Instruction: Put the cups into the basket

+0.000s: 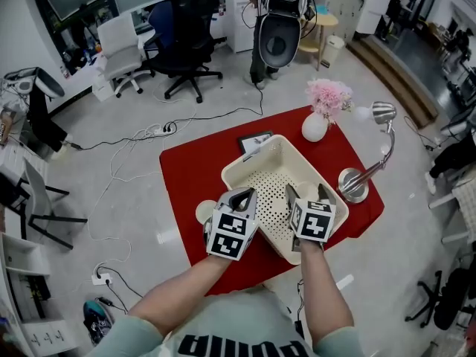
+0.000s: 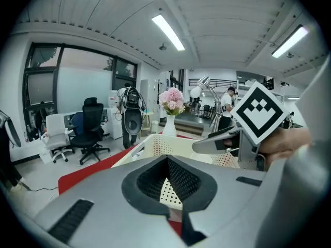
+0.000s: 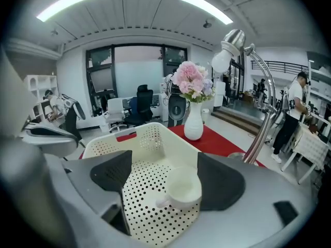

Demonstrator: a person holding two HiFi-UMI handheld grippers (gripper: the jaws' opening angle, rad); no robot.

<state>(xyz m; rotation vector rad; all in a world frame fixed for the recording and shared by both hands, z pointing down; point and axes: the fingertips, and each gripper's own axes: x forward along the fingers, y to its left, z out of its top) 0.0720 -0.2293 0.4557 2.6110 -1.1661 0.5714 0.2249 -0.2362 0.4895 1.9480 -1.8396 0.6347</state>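
A white cup lies on the dotted floor of the cream basket, handle towards my left. It sits between the jaws of my right claw, close to the right-hand pad. That claw is spread wide and nothing is pinched in it. My left claw has its jaws brought together with nothing between them, and it hovers over the basket's near left corner. Past it, on the red cloth just outside the basket's left wall, a second cup shows, half hidden behind the claw. The only print on the claws is the black-and-white square markers on their cubes. On my pale green shirt large black letters run off the bottom edge; they look like "PUMA". Beyond the basket stand a white vase of pink flowers and a chrome desk lamp
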